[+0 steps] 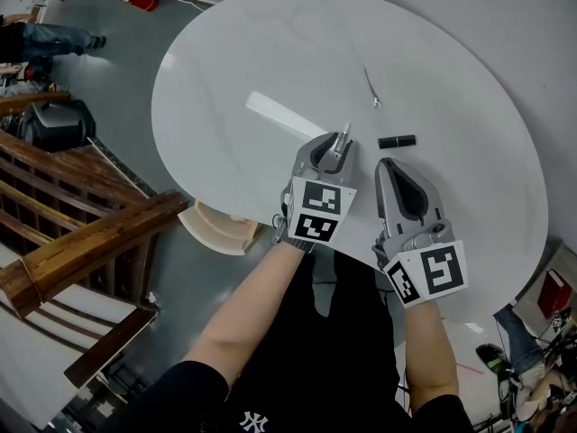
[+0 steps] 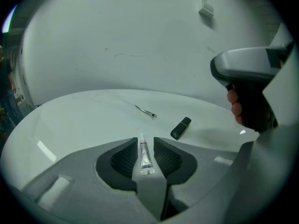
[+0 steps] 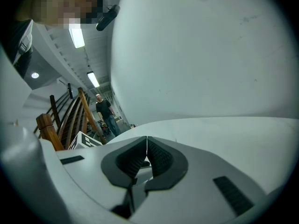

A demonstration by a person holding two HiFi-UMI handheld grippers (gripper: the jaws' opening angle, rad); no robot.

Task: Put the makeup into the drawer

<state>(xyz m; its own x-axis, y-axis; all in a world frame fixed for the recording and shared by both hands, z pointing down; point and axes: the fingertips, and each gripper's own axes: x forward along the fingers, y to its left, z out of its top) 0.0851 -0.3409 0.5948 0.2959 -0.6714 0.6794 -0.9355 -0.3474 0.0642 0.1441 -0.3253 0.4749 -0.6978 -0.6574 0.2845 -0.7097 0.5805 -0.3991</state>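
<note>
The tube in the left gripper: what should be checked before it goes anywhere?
1. Tube clamped between the left gripper's jaws: ok.
2. Tube straight along the jaws, tip pointing forward: ok.
3. Right gripper shut, empty and held beside the left: ok.
4. Lipstick and metal clip lie on the table, apart from the tube: ok.
5. Drawer open and within reach: cannot tell; no view clearly shows one.
</note>
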